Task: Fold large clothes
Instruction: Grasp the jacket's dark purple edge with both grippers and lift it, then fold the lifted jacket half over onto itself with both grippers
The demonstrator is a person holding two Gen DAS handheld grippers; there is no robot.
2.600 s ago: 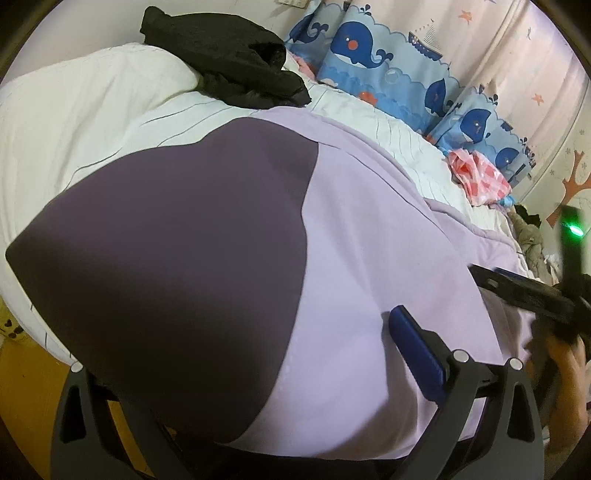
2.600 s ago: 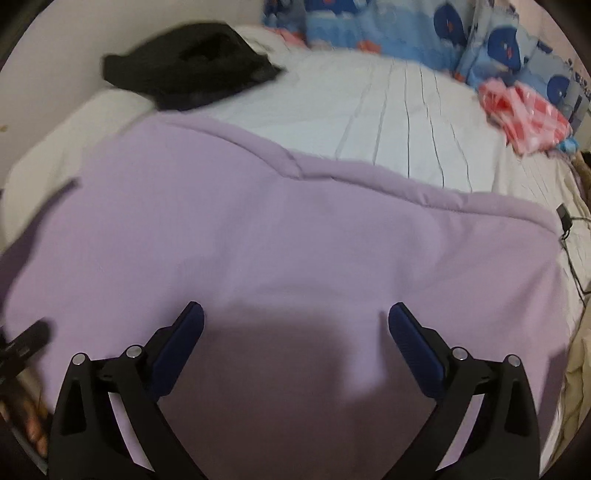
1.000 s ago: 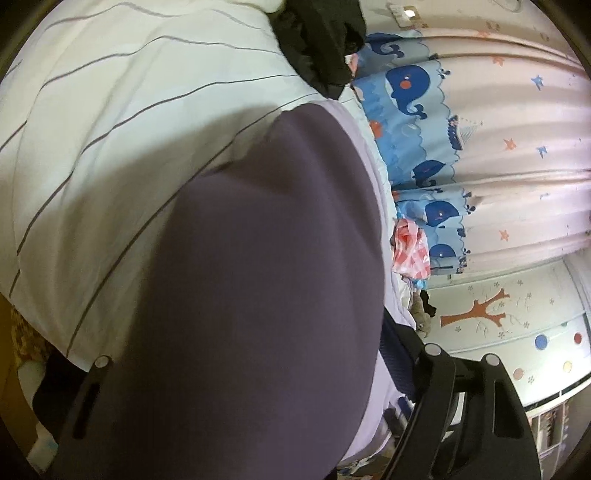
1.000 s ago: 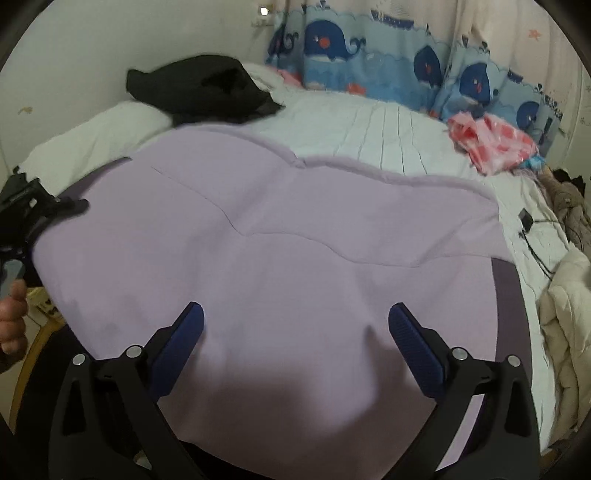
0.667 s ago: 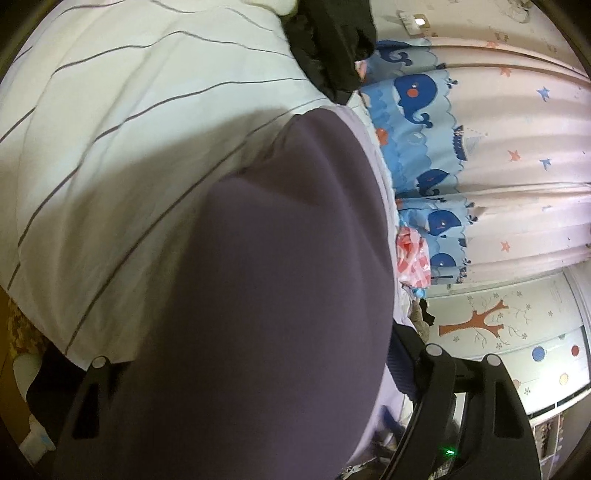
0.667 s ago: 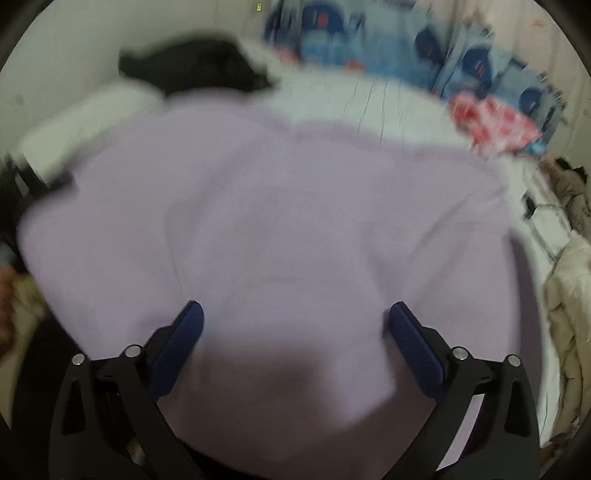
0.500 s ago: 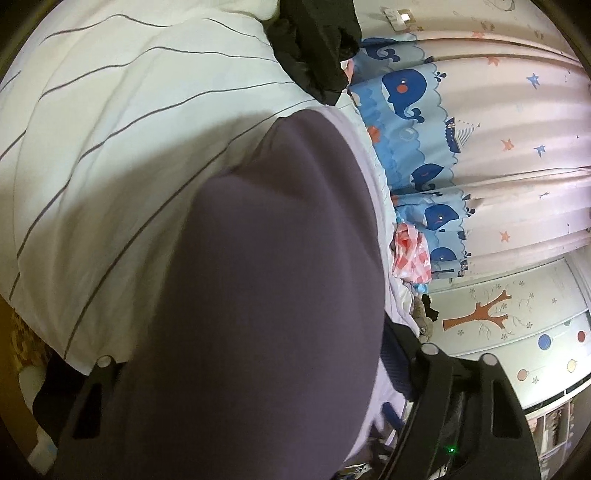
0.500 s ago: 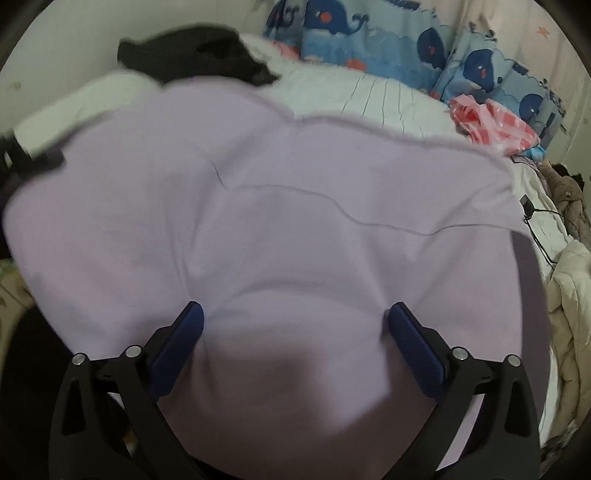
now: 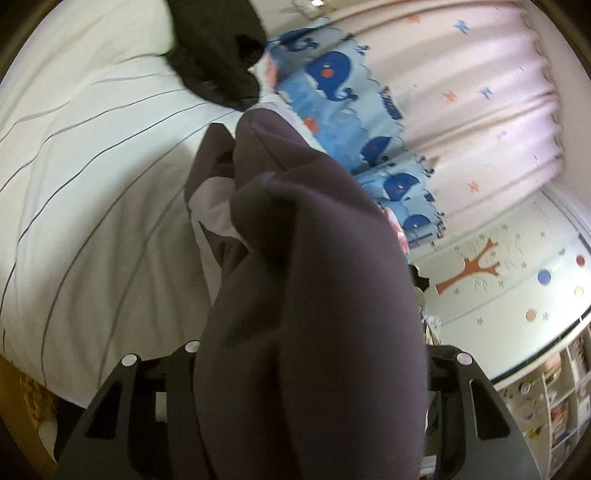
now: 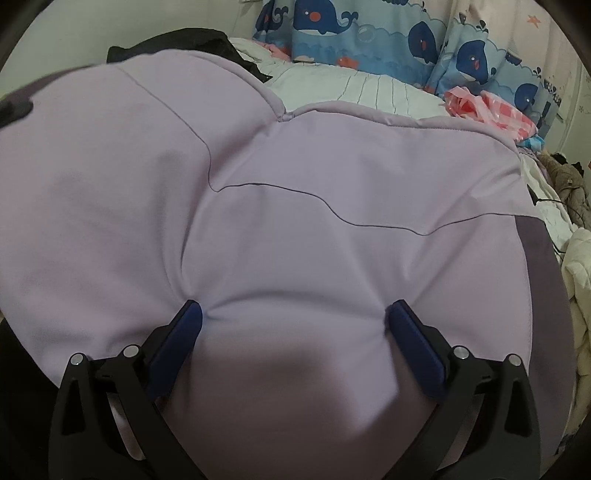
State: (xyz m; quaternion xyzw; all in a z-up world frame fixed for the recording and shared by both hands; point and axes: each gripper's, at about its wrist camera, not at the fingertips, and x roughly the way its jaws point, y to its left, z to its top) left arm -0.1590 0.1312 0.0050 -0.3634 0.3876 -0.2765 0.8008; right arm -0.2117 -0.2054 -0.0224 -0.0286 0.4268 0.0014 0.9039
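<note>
A large lilac garment with dark purple panels is spread over the striped white bedsheet, a black garment lying at the far end. A bunched dark purple fold is seen between the jaws of the left gripper, which have just been closing; the pads are hidden, so a grip cannot be told. The right gripper is held wide apart, its blue pads pressed down into the lilac cloth. Whale-print curtains are seen beyond.
</note>
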